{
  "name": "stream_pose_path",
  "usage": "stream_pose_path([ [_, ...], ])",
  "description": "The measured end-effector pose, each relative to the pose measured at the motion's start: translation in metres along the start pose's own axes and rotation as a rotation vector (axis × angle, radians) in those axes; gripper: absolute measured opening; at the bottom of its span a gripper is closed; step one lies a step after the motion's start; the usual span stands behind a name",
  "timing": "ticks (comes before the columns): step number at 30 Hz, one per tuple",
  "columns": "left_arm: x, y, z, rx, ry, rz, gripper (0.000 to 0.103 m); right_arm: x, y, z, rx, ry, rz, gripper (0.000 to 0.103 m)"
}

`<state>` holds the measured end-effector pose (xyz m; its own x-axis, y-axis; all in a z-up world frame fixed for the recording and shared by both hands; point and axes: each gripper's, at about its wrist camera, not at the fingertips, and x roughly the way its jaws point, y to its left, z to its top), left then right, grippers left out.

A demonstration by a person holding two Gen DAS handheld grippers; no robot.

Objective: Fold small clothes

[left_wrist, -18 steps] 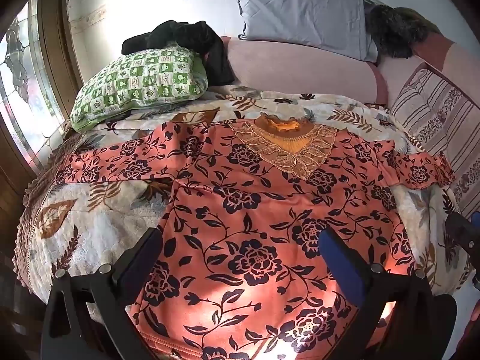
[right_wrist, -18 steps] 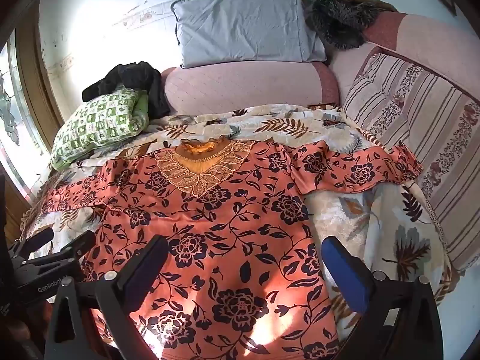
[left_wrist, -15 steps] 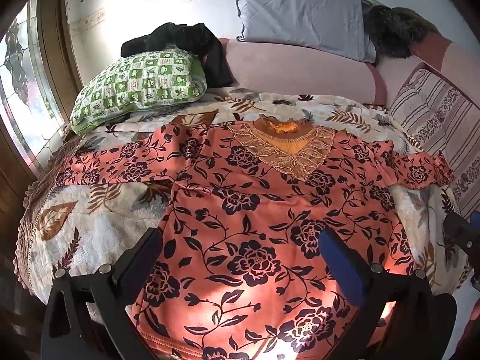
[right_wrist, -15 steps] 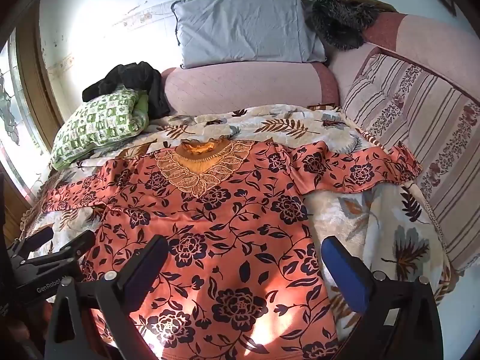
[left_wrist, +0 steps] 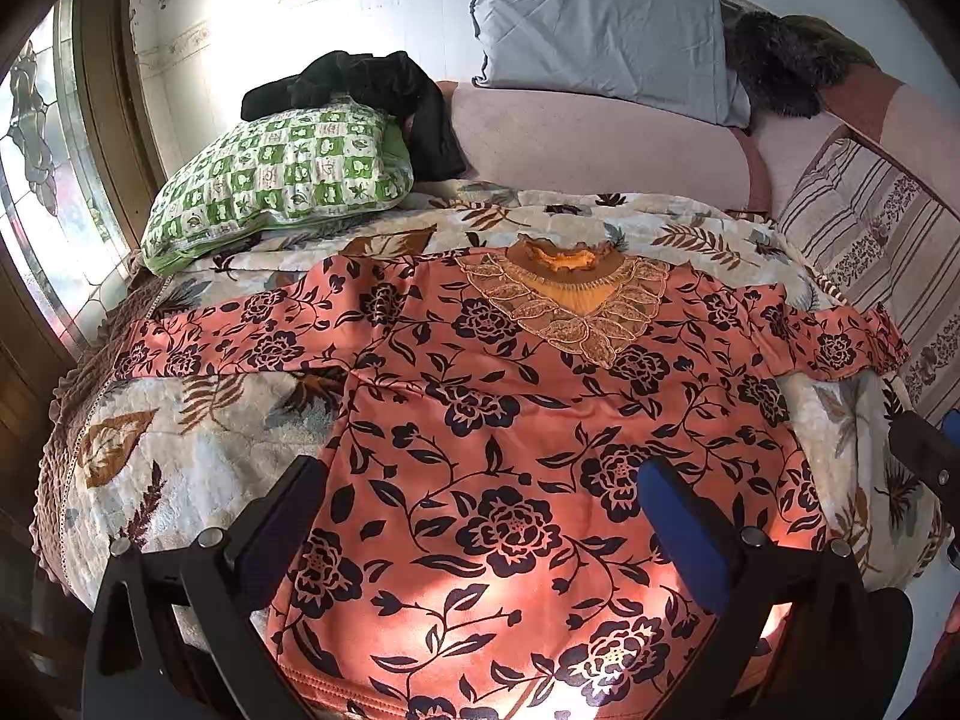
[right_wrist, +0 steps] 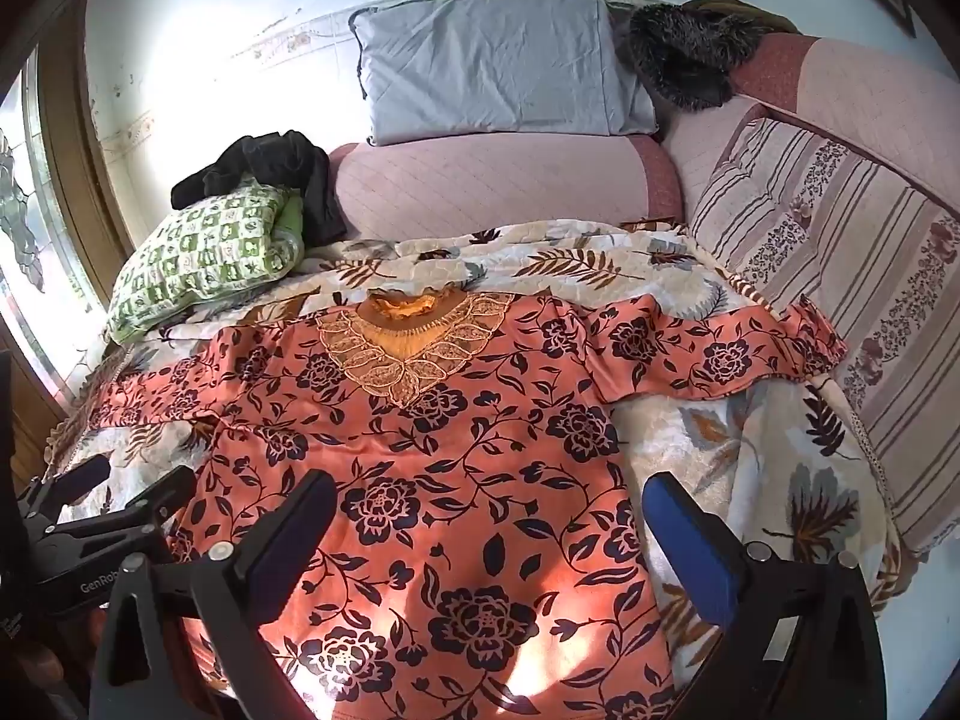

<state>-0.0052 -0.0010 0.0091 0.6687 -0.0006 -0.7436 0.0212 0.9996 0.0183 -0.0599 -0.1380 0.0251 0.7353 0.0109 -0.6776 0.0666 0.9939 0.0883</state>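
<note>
An orange top with dark flowers (left_wrist: 510, 420) (right_wrist: 456, 456) lies flat and face up on the bed, sleeves spread left and right, lace neckline (left_wrist: 570, 300) at the far side. My left gripper (left_wrist: 480, 498) hangs open above the hem's left half, nothing between its fingers. My right gripper (right_wrist: 489, 516) is open too, above the hem's right half and empty. The left gripper (right_wrist: 114, 492) also shows at the lower left of the right wrist view.
A leaf-patterned quilt (left_wrist: 180, 438) covers the bed. A green checked pillow (left_wrist: 282, 180) with a black garment (left_wrist: 372, 90) sits far left, a grey pillow (right_wrist: 492, 66) on a pink bolster (right_wrist: 492, 186) behind, a striped cushion (right_wrist: 840, 252) on the right.
</note>
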Motion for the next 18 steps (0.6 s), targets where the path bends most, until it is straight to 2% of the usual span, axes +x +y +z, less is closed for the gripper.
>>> stream_pose_path([
  [18, 0.0026, 0.0013, -0.0006, -0.004, -0.003, 0.000, 0.103, 0.0024, 0.0016, 0.0023, -0.002, -0.010, 0.000, 0.103],
])
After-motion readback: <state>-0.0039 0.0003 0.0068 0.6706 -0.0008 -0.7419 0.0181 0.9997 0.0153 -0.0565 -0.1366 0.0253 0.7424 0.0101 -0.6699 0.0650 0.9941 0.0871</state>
